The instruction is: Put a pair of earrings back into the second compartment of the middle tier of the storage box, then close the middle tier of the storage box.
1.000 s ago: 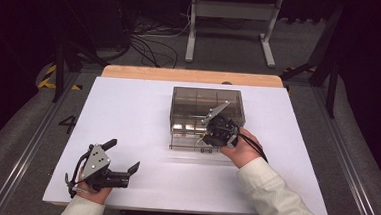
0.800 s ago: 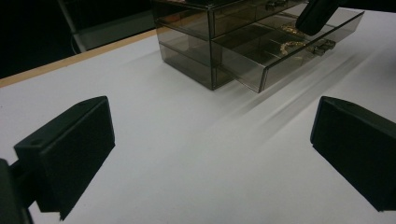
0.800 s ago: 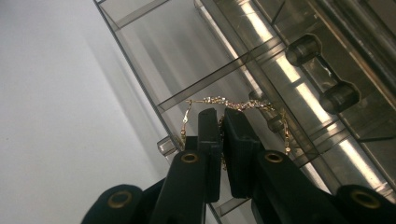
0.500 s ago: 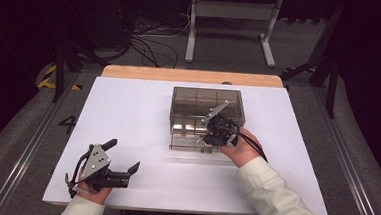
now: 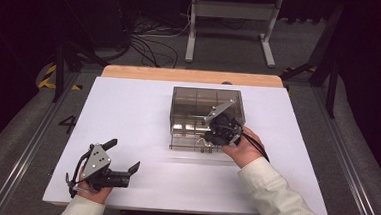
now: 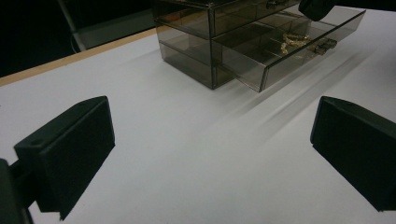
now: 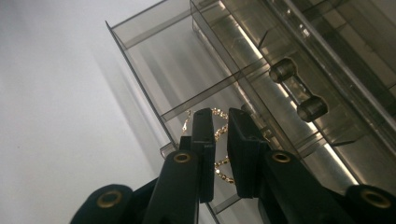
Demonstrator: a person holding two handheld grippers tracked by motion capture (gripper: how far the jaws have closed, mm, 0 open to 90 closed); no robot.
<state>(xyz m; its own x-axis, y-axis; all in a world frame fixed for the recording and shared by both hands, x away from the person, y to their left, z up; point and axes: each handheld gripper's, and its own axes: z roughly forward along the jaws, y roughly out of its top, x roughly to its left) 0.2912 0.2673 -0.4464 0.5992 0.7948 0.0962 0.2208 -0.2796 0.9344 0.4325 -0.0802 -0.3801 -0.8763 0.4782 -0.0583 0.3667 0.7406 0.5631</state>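
1. Right gripper (image 7: 219, 135) sits over the pulled-out lower drawer (image 7: 154, 79) of the smoky clear organiser box (image 5: 205, 119). Jaws nearly together, a narrow slot between them, and they have just been easing apart slightly. The gold chain (image 7: 219, 165) lies in the drawer's compartment, showing in that slot and around the tips. I can't tell whether the pads pinch it or it already lies free.
2. Left gripper (image 5: 110, 165) rests wide open on the white table (image 5: 138, 109), near the front left edge, well apart from the box and holding nothing.
3. Risk: the chain snags a pad or a link catches on a jaw edge, so lifting away would drag it back out or drape it over the drawer front.
4. Risk: chain spans the thin divider (image 7: 205, 95) or the rim, so shutting the drawer could trap it.
5. Risk: jaw tips sit close to the drawer wall, so a sideways move could shove the light box across the table, since nothing braces it.
6. Hard to read: most of the chain is behind the jaws, so its full lay and ends are hidden. From the high view the hand and gripper body cover the drawer contents. Tinted walls and reflections blur which compartment edges are which; the upper drawer's knob (image 7: 299, 88) is clear enough.
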